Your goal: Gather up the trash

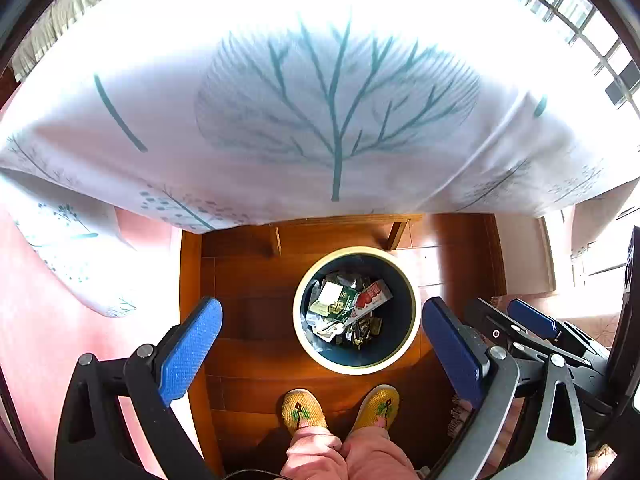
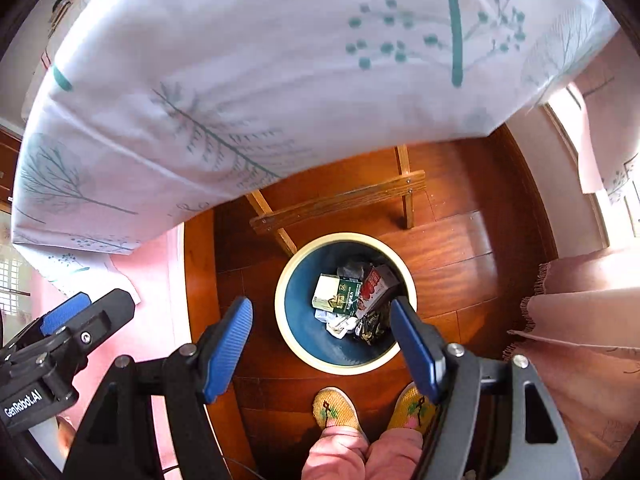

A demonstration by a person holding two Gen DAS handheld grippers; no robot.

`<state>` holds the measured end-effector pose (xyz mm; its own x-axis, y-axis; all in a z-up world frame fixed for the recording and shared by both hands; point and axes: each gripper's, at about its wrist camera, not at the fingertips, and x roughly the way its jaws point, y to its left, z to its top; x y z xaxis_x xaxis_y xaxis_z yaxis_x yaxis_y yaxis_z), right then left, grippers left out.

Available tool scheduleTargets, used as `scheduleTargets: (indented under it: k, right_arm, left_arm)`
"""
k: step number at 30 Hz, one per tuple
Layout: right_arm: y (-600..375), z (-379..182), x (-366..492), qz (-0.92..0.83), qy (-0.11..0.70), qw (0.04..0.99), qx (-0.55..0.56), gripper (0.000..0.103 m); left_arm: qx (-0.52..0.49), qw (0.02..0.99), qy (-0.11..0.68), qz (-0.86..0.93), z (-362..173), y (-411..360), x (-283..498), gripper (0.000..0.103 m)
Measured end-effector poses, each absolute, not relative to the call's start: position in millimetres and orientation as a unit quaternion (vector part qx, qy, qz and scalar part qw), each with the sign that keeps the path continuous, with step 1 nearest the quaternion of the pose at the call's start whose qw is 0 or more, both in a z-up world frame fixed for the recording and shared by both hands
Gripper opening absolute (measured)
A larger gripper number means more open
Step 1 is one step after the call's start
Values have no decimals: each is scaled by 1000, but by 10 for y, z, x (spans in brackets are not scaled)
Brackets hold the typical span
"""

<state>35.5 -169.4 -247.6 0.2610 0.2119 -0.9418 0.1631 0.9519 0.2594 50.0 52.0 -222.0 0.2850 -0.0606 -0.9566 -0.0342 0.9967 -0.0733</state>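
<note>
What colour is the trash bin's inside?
Dark blue inside the trash bin, with a cream rim; clearest in the right wrist view.

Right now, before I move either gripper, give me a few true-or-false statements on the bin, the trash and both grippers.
1. The left gripper holds a wrapper. False: its jaws stand open with nothing between them.
2. The trash bin stands on the wooden floor. True.
3. The bin is empty. False: a green carton, a red carton and crumpled wrappers lie inside.
4. The right gripper is open above the bin. True.
5. The leaf-print tablecloth covers the bin's opening. False: it hangs beyond the bin, whose opening is uncovered.
</note>
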Motion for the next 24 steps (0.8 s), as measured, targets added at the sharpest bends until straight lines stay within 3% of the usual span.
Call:
scheduleTargets:
  k: [12, 24]
  right_arm:
    - [-1816, -1034, 442, 42, 553, 820, 142, 72]
    - [-1774, -61, 384, 64, 508, 852, 113, 72]
  left_arm:
    - [-26, 833, 552, -6, -903, 395, 511, 99]
    - [-8, 866, 500, 1, 2, 376, 405, 99]
